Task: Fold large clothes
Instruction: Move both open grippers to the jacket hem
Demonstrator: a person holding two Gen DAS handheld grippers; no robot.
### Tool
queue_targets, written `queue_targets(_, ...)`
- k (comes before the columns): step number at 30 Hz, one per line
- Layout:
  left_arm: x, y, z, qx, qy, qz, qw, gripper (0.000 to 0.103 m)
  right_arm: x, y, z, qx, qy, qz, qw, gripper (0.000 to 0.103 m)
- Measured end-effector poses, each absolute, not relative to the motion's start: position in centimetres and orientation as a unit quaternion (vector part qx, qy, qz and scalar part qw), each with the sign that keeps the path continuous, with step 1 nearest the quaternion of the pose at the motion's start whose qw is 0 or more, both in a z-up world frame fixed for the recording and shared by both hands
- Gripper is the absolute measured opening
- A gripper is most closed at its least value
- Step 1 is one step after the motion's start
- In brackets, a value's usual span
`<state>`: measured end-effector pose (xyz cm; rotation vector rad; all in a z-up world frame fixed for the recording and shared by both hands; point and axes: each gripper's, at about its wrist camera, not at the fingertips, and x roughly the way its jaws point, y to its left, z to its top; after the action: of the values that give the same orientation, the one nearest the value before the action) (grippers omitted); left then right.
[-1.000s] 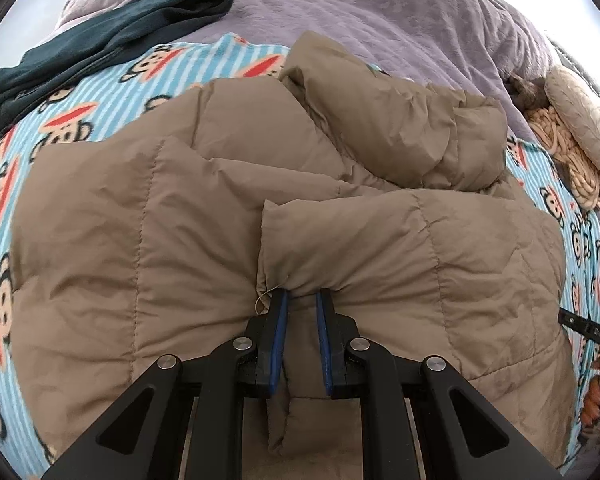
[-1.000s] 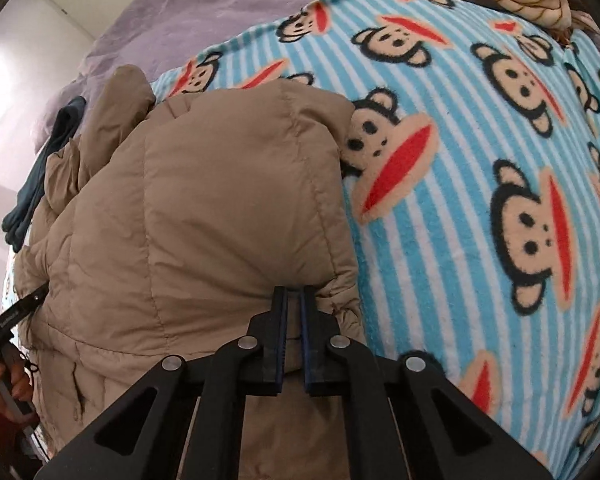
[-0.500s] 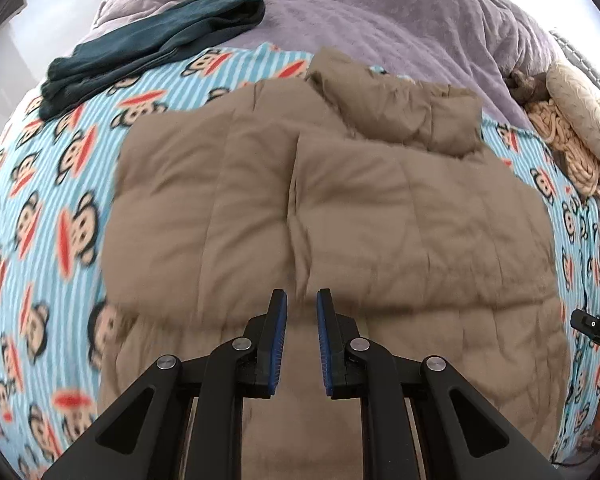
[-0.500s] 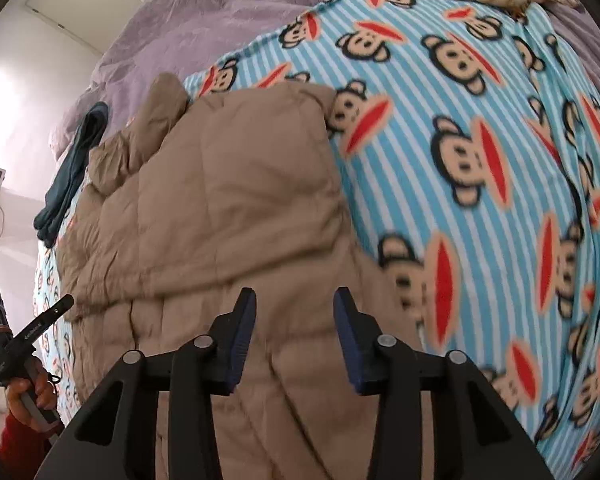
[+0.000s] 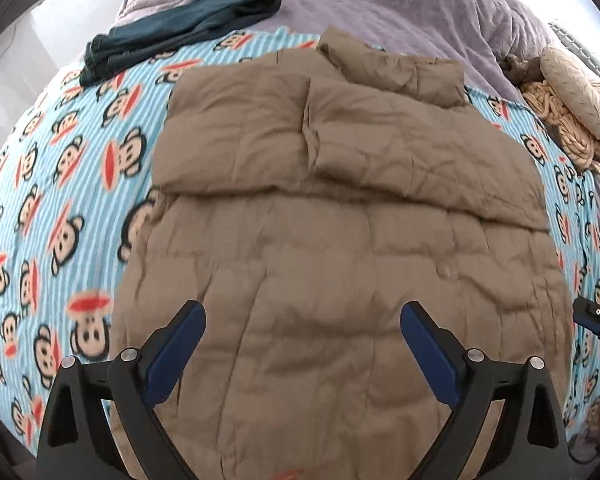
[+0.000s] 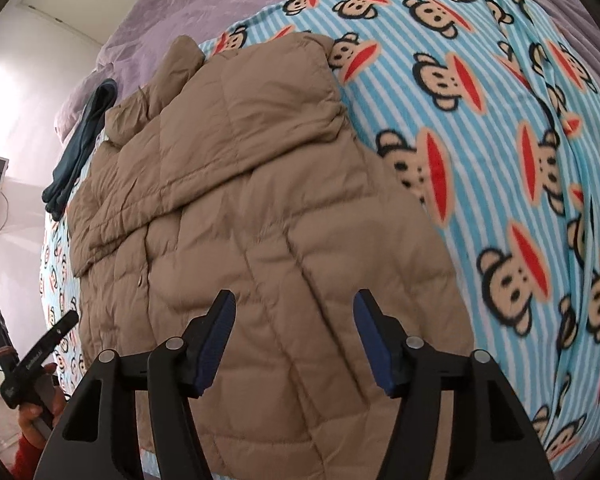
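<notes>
Lying flat on monkey-print blanket: tan quilted jacket, sleeves folded in. Left gripper and right gripper spread wide, nothing held. Jacket judged soft, puffy, springy; hold advised at hem corners.

the left gripper has matte black angular arms with triangular cut-outs, round silver screws at the pivots and blue pads lining its fingers. the right gripper is built the same: black linkages, silver screws, blue pads. at eight o'clock in the right wrist view, the left hand shows bare skin above a red sleeve.
</notes>
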<state>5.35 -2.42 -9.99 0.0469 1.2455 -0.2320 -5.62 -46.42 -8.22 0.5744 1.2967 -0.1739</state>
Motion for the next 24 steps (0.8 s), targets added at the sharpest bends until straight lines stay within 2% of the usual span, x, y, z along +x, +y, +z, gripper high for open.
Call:
queue_targets(2,4.4,-2.1,-9.9,0.022,0.584,-0.112,0.804,0.098,-6.2,-45.9,-7.9,0.265,0.593,-0.079,0.756,0.067)
queue_targets(4,3.5,-2.0,-9.7,0.027,0.584,-0.115,0.803,0.098,-6.6,-45.4,-7.7,0.269,0.592,-0.076,0.756,0.086)
queue_targets(12,0.6,-0.5,-10.6,0.030,0.609,-0.116,0.784,0.098,-8.6,-43.1,-7.8,0.285,0.595,-0.075,0.748,0.090)
queue_targets(24,-2.6,1.5,-12.1,0.050,0.639,-0.099,0.761,0.099,-12.3,-40.3,-8.9,0.305,0.605,-0.089,0.730,0.090)
